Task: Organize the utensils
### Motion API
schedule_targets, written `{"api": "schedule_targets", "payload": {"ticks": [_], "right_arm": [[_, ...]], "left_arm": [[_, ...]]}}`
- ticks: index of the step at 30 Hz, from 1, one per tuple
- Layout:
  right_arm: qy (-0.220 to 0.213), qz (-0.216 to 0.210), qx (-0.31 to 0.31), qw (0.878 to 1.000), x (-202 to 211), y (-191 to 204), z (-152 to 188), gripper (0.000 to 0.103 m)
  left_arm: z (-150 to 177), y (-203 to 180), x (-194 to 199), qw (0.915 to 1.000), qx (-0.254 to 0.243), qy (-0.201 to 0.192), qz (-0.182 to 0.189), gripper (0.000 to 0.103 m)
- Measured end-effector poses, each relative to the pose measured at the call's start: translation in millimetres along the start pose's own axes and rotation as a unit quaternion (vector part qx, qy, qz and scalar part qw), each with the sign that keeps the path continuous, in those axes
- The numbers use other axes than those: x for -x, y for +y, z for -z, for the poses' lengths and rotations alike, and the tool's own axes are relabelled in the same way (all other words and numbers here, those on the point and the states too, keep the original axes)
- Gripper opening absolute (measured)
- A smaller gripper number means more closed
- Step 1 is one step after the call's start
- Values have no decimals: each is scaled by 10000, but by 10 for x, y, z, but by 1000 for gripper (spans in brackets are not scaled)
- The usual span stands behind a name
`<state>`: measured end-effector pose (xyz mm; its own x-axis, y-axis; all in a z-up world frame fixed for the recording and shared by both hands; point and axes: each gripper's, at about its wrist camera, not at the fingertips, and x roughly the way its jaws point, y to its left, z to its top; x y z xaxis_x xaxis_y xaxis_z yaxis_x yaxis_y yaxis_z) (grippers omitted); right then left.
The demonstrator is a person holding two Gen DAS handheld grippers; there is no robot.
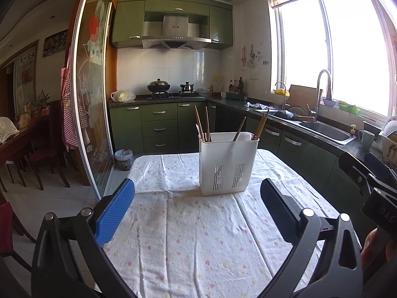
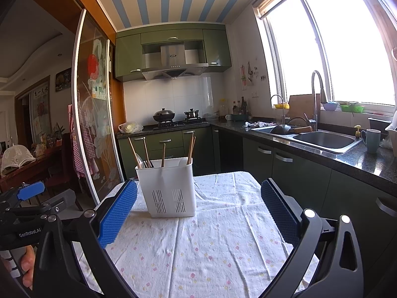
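A white plastic utensil holder stands upright on the table's flowered white cloth. Several wooden chopsticks and a pale spoon stick out of it. My left gripper is open and empty, held back from the holder with the holder between its fingers' line of sight. In the right wrist view the holder stands ahead and left, chopsticks upright in it. My right gripper is open and empty, a little short of the holder.
The other gripper shows at the right edge of the left view and at the left edge of the right view. A dark counter with sink and mug runs along the right. A glass sliding door stands left.
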<state>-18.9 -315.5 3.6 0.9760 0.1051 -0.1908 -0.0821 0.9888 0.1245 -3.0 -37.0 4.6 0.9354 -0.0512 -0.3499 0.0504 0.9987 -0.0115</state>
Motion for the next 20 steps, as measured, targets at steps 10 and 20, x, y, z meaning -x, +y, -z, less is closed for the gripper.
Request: {"api": "schedule_targets", "payload": {"ticks": [10,20], "right_arm": [[30,-12,4,10000,-32,-8,12,98],[67,-16,18,10000,-45,-4,9,98]], "left_arm": [[33,-10,18,9998,-60,-194,-35,96],[78,-39,-182,9991,-218,319,-169,96]]}}
